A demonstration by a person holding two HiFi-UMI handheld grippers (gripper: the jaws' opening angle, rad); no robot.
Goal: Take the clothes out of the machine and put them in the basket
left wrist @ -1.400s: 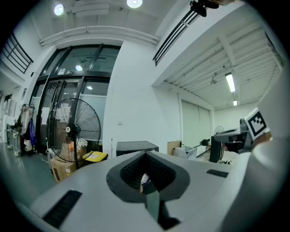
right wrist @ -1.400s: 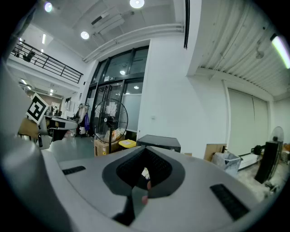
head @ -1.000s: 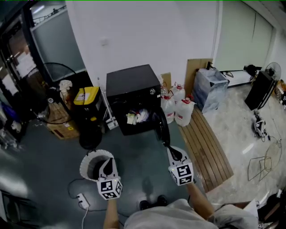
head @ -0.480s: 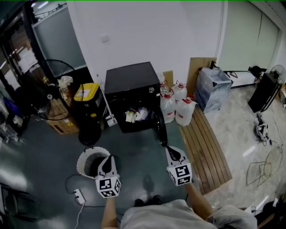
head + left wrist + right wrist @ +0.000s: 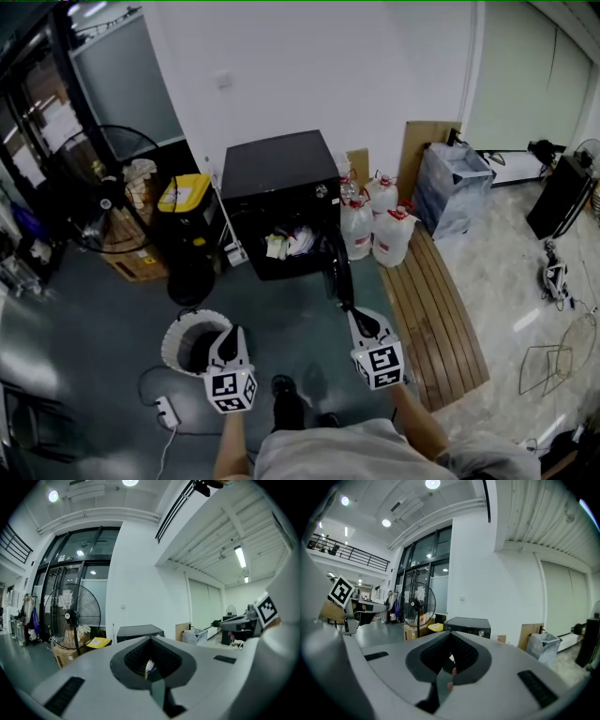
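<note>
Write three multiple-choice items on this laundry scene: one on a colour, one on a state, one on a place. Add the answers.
1. The machine is:
A. white
B. black
C. yellow

2. Its door is:
A. open, with clothes inside
B. shut
C. open, with the drum bare

3. The basket stands:
A. on top of the machine
B. inside the machine
C. on the floor beside the left gripper

Answers:
1 B: the head view shows a black cabinet.
2 A: the door hangs swung out and pale clothes fill the opening.
3 C: its white rim sits on the grey floor next to that gripper.
</note>
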